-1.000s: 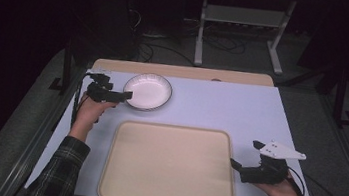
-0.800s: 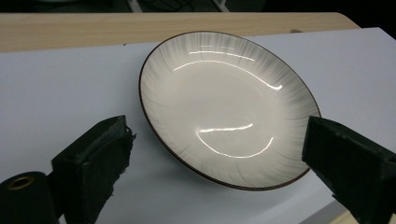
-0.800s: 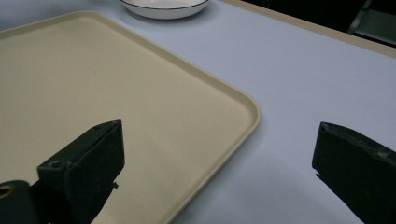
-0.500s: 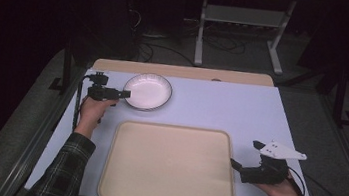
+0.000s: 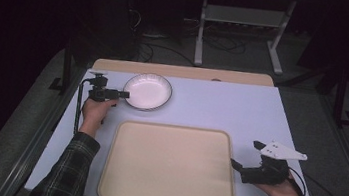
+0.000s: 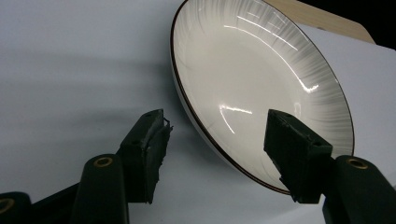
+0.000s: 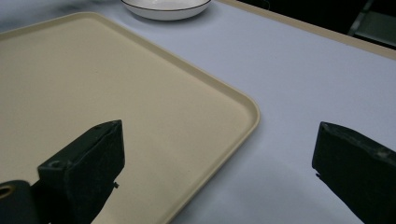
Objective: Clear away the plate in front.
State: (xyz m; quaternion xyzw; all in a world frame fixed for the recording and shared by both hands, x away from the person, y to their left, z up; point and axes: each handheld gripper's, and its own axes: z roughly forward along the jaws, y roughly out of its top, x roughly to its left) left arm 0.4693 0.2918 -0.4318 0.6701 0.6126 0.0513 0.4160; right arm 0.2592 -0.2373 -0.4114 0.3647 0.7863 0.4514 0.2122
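Plate: shallow round white ceramic plate with thin dark rim [image 6: 261, 88], far left of the white desk [image 5: 241, 111], beyond the beige plastic tray [image 5: 169, 165].
Handling: likely rigid, glossy, slippery, breakable.
Hold: near rim.
Left gripper [image 6: 215, 135]: jaws apart, straddling that rim.
Right gripper [image 7: 219, 172]: jaws apart, beside tray corner.
Axis: round, none; opens upward.

White table [image 5: 241, 111]; plate [image 5: 148, 91]; beige tray [image 5: 169, 165]
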